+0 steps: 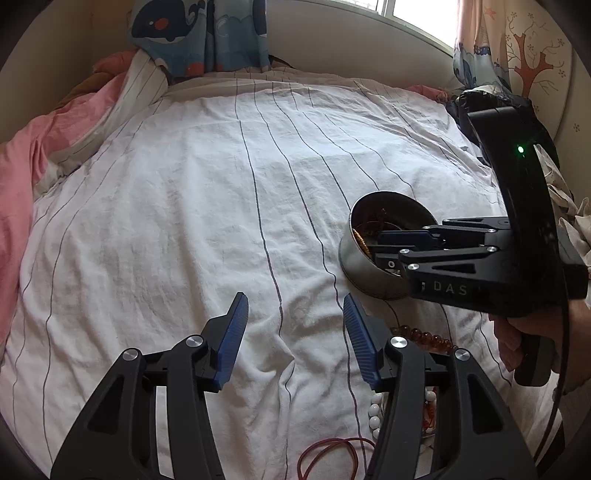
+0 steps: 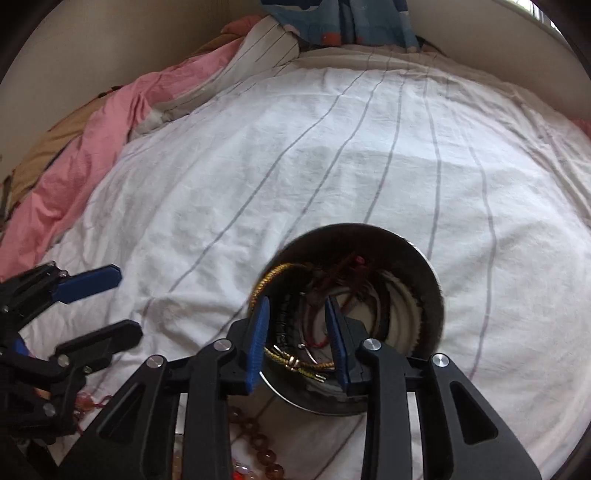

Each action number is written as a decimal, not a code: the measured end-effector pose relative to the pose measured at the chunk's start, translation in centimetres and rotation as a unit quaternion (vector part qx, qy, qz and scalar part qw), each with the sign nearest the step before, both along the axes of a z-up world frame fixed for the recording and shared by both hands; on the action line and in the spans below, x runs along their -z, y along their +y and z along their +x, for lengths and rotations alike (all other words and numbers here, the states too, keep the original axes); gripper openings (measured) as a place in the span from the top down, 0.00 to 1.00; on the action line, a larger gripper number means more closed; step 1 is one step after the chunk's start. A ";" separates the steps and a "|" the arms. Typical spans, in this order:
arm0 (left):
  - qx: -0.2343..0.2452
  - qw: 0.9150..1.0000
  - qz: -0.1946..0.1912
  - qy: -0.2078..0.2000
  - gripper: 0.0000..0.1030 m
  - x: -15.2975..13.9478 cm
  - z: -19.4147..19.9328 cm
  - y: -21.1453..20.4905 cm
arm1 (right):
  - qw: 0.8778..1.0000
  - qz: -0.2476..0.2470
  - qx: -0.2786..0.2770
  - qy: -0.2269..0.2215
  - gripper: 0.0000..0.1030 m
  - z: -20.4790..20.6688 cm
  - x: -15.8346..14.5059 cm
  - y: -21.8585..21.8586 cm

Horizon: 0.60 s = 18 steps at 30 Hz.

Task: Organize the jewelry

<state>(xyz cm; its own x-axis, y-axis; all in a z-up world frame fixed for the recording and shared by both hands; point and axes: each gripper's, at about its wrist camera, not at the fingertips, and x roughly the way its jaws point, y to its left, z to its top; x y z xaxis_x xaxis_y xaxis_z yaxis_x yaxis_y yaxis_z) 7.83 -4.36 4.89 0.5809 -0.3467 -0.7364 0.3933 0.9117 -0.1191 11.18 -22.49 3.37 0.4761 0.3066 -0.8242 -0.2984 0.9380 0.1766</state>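
A steel bowl (image 1: 358, 266) stands on the striped white sheet; in the right wrist view the bowl (image 2: 430, 273) holds a gold braided chain (image 2: 269, 277), dark beads and red cords. My right gripper (image 2: 297, 306) is open over the bowl's near rim with nothing between its pads; it also shows in the left wrist view (image 1: 388, 243). My left gripper (image 1: 295, 299) is open and empty above bare sheet, left of the bowl. An amber bead bracelet (image 1: 424, 336), white beads (image 1: 375, 413) and a red cord (image 1: 328, 454) lie on the sheet under its right finger.
A pink quilt (image 1: 40, 147) is bunched along the bed's left side. A whale-print curtain (image 1: 199, 33) hangs at the head. Dark clothes (image 1: 461, 110) lie at the far right. The amber beads (image 2: 266, 454) lie in front of the bowl.
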 end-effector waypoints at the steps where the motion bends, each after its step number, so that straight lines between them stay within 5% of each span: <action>1: -0.002 1.000 -0.001 -0.001 0.50 -0.1 0.0 0.2 | 1.000 0.017 -0.016 0.013 0.69 0.5 -0.1 0.0; 7: -0.015 1.000 -0.009 -0.004 0.48 -0.7 0.1 1.1 | 0.987 0.124 -0.072 0.067 0.82 0.6 0.3 -0.6; 10: -0.015 1.000 -0.007 -0.003 0.47 -0.8 -0.1 1.2 | 0.994 0.099 -0.028 0.025 0.76 -0.6 -0.6 -1.3; 12: -0.012 1.000 -0.002 -0.004 0.47 -0.8 -0.5 1.3 | 0.996 0.087 -0.005 -0.028 0.62 -2.6 -2.4 -1.8; 18: -0.003 1.000 0.004 -0.001 0.45 -0.7 -2.1 1.3 | 0.996 0.063 0.014 -0.068 0.60 -9.2 -4.8 -2.9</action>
<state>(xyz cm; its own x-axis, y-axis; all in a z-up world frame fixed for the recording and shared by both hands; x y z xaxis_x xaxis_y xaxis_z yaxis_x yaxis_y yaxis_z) 5.76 -3.02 5.64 0.5844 -0.3368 -0.7382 0.3880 0.9150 -0.1103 1.96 -25.43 8.13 0.5905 0.3884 -0.7075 -0.3023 0.9192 0.2523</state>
